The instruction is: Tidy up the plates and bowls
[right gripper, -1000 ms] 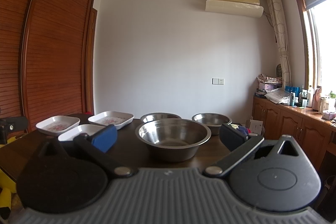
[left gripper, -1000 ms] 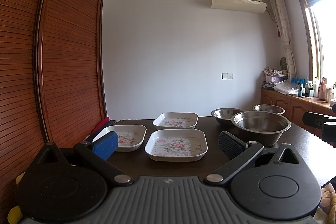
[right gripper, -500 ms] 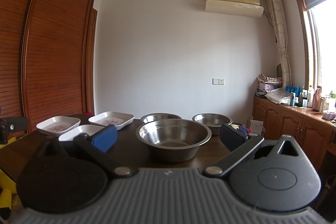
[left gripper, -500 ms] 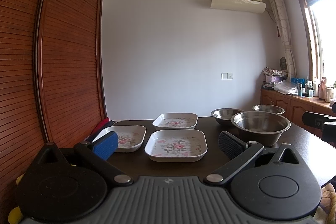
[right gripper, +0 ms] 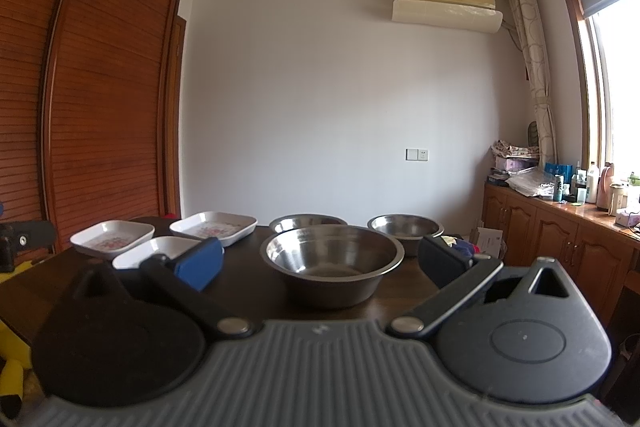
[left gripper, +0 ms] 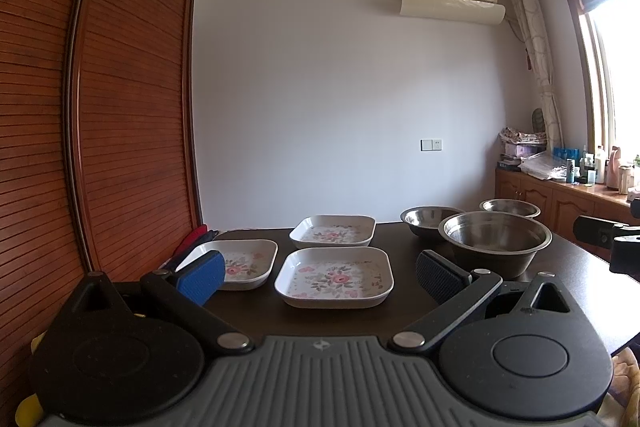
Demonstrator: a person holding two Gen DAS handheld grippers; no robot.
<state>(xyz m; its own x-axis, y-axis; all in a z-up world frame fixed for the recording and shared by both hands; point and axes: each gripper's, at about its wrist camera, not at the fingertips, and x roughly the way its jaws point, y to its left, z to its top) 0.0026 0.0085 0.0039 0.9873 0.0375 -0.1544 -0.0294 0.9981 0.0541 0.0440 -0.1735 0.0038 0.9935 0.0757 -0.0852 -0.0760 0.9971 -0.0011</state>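
Observation:
Three white square floral plates lie on the dark table (left gripper: 576, 267): a near one (left gripper: 334, 277), a left one (left gripper: 246, 262) and a far one (left gripper: 333, 231). Three steel bowls stand to their right: a large near one (left gripper: 494, 241), one behind it (left gripper: 429, 220) and a far right one (left gripper: 509, 207). My left gripper (left gripper: 318, 277) is open and empty, just short of the near plate. My right gripper (right gripper: 320, 261) is open and empty, in front of the large bowl (right gripper: 331, 263). The plates (right gripper: 112, 237) lie to its left.
A tall wooden slatted wardrobe (left gripper: 80, 127) stands along the table's left side. Red and black items (left gripper: 192, 241) lie at the table's left edge. A wooden cabinet (right gripper: 560, 239) with bottles stands under the window at right. The other gripper's body (left gripper: 608, 239) shows at right.

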